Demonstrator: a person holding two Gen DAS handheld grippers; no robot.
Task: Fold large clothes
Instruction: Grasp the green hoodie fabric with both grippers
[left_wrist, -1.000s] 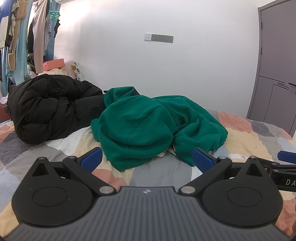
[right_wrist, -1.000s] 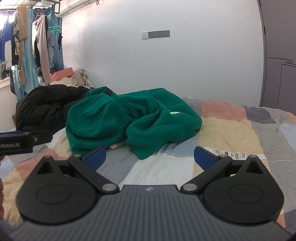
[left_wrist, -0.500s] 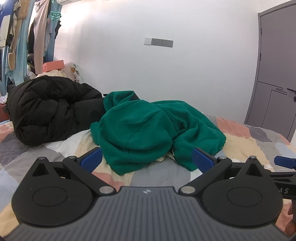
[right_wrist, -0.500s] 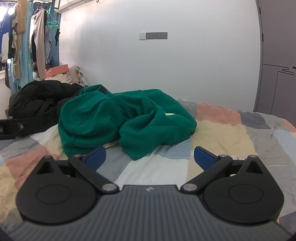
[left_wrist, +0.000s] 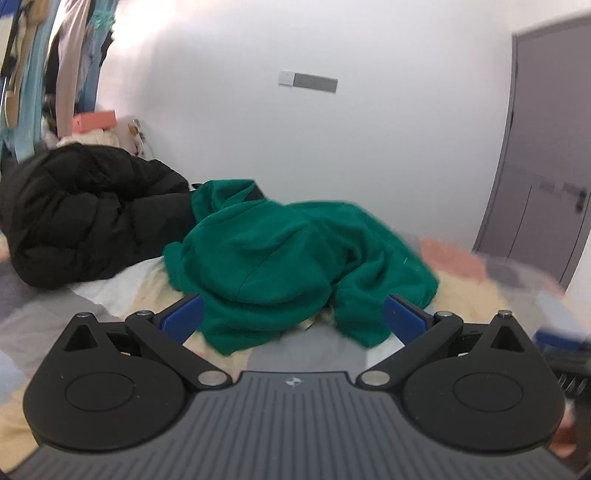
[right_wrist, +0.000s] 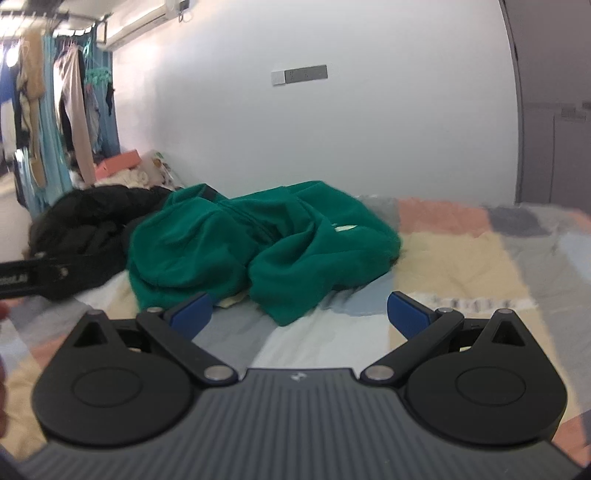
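Left gripper (left_wrist: 293, 317) and right gripper (right_wrist: 300, 314) both hover level, fingers spread wide, gripping nothing.

The crumpled sweatshirt (left_wrist: 295, 258) lies on the bed (left_wrist: 461, 295), straight ahead of the left hand-held gripper (left_wrist: 293, 317) and ahead-left of the right hand-held gripper (right_wrist: 299, 314). A puffy jacket (left_wrist: 85, 218) lies on the bed left of the sweatshirt, touching it. Behind both stands the wall (left_wrist: 369, 155). A door (left_wrist: 546, 166) stands far right, hanging clothes (right_wrist: 74, 110) far left.
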